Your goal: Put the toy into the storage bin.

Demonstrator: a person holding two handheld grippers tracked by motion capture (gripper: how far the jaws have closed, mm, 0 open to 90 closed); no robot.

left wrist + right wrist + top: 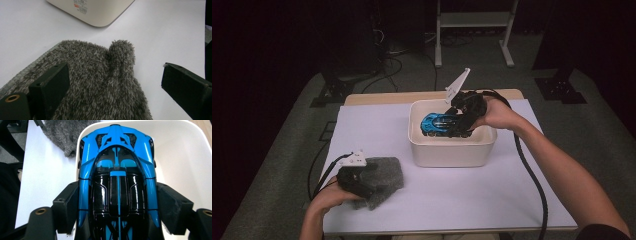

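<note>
A blue and black toy car (442,124) (117,177) hangs inside the top of a white tub (451,150) (180,155) at the table's middle. My right gripper (460,123) (117,210) is shut on the car, its pads pressed against both sides. A grey fuzzy mitten (382,181) (100,82) lies flat on the white table cover at the near left. My left gripper (362,186) (115,85) rests over the mitten with its jaws wide apart, the left jaw on the fabric and the right jaw over bare table.
The white cover (452,195) spans the table, with bare room in front of and to the right of the tub. Cables trail from both grippers. A metal stand (474,30) and dark floor lie beyond the far edge.
</note>
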